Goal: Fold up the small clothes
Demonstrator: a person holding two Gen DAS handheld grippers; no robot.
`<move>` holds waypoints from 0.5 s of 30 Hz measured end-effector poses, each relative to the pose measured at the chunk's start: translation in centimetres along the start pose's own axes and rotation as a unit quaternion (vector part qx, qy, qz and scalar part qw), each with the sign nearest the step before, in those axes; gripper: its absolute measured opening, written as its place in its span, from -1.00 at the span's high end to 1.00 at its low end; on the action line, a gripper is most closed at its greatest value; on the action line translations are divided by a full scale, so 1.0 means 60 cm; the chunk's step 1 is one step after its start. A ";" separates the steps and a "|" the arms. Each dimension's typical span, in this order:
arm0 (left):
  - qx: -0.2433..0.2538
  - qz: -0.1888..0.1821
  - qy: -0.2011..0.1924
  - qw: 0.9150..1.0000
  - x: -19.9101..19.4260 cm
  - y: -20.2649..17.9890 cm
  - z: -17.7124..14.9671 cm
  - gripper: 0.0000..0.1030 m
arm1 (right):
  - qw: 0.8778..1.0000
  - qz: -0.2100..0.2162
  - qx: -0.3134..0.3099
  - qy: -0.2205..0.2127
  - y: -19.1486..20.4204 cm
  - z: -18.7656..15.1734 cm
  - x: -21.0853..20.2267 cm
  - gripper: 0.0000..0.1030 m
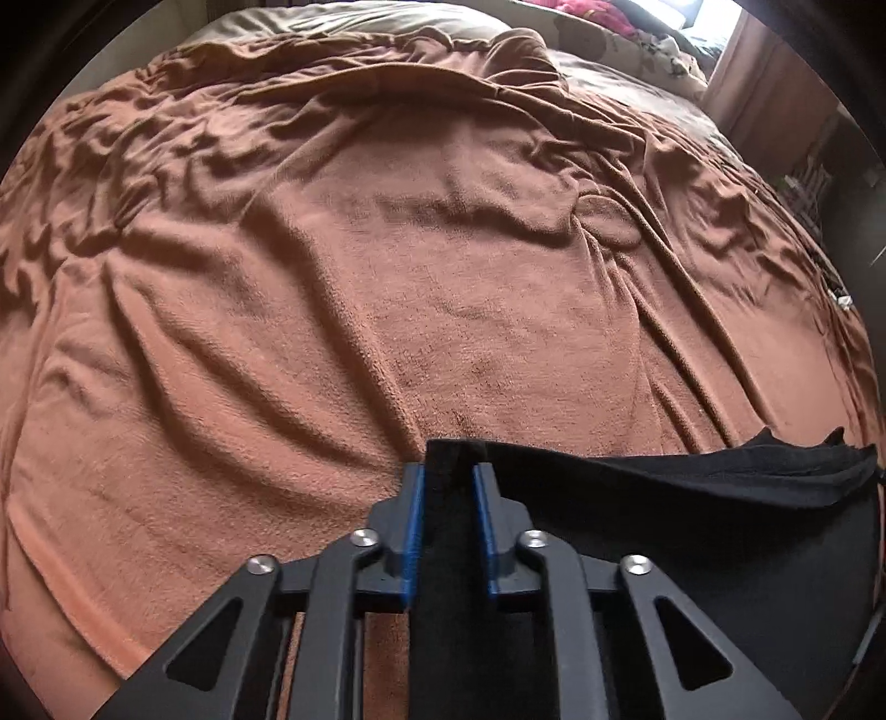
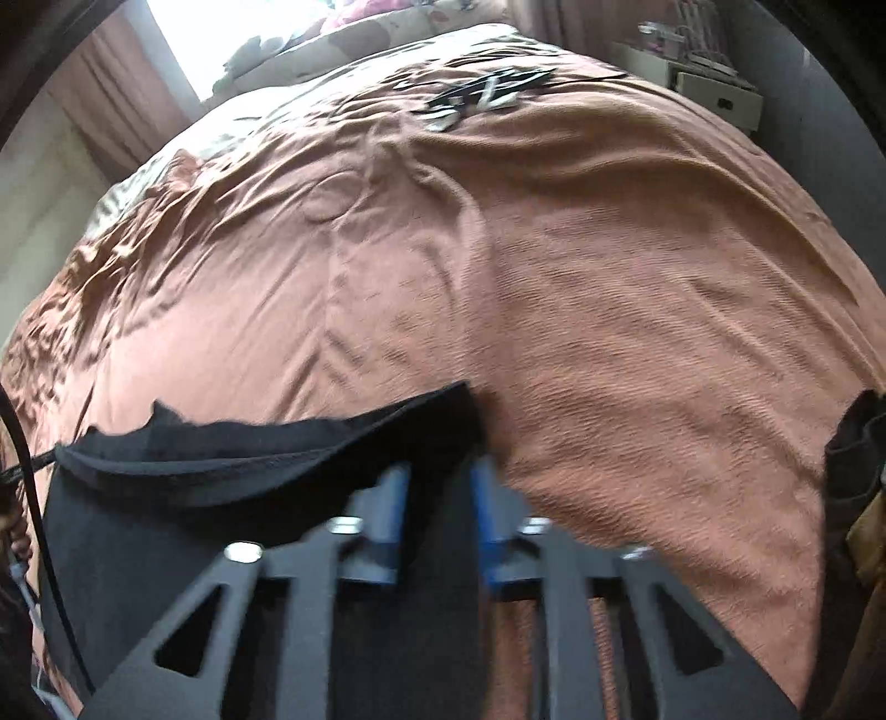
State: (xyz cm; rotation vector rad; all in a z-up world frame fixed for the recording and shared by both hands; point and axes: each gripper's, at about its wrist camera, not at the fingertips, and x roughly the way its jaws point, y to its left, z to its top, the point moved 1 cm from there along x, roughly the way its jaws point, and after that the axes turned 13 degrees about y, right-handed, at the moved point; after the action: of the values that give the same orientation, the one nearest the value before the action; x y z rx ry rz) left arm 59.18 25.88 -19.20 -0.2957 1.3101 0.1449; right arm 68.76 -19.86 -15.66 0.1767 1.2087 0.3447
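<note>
Both grippers (image 1: 449, 471) (image 2: 437, 476) pinch black garment (image 1: 692, 487); prob. no labels.

Brown blanket (image 1: 387, 266) covers the bed: rumpled, low folds only, open to passage across the middle and far side. Black garment (image 1: 692, 482) spans the near edge between the 2 grippers and blocks the near strip. Small dark and white clutter (image 2: 482, 94) lies on the far part of the blanket. Dark cloth (image 2: 853, 459) hangs at the right edge. Pillows (image 2: 310, 44) bound the far end.
</note>
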 end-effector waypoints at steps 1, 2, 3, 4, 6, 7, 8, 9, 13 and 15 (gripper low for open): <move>0.000 0.003 -0.002 1.000 -0.002 0.001 -0.001 0.92 | 1.000 0.009 0.004 -0.006 -0.002 -0.003 -0.005 0.96; -0.003 -0.002 -0.004 1.000 -0.005 0.004 -0.003 0.93 | 1.000 0.017 0.010 -0.015 -0.006 -0.009 -0.012 0.97; -0.011 -0.011 -0.009 1.000 -0.009 0.011 -0.005 0.93 | 1.000 0.020 0.013 -0.020 -0.009 -0.012 -0.015 0.98; -0.016 -0.017 -0.012 1.000 -0.013 0.015 -0.007 0.93 | 0.999 0.021 0.016 -0.026 -0.009 -0.018 -0.020 0.98; -0.025 -0.025 -0.022 0.999 -0.024 0.020 -0.013 0.93 | 0.999 0.013 0.013 -0.034 -0.004 -0.023 -0.027 0.99; -0.029 -0.027 -0.025 0.999 -0.029 0.021 -0.015 0.93 | 0.999 0.011 0.015 -0.036 -0.003 -0.025 -0.031 0.99; -0.033 -0.029 -0.028 0.999 -0.035 0.022 -0.017 0.93 | 0.999 0.013 0.022 -0.038 -0.003 -0.026 -0.038 0.99; -0.035 -0.030 -0.032 0.998 -0.044 0.021 -0.019 0.93 | 0.999 0.015 0.028 -0.042 -0.003 -0.028 -0.044 0.99; -0.031 -0.032 -0.049 0.998 -0.073 0.017 -0.025 0.93 | 0.998 0.003 0.020 -0.062 0.011 -0.036 -0.078 1.00; -0.031 -0.040 -0.053 0.997 -0.081 0.019 -0.032 0.93 | 0.998 -0.003 0.008 -0.064 0.019 -0.047 -0.085 1.00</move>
State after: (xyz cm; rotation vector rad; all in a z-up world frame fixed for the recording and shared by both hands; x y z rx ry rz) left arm 55.87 26.71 -15.06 -0.3878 1.1874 0.1322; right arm 64.32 -20.76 -11.79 0.2065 1.0851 0.3145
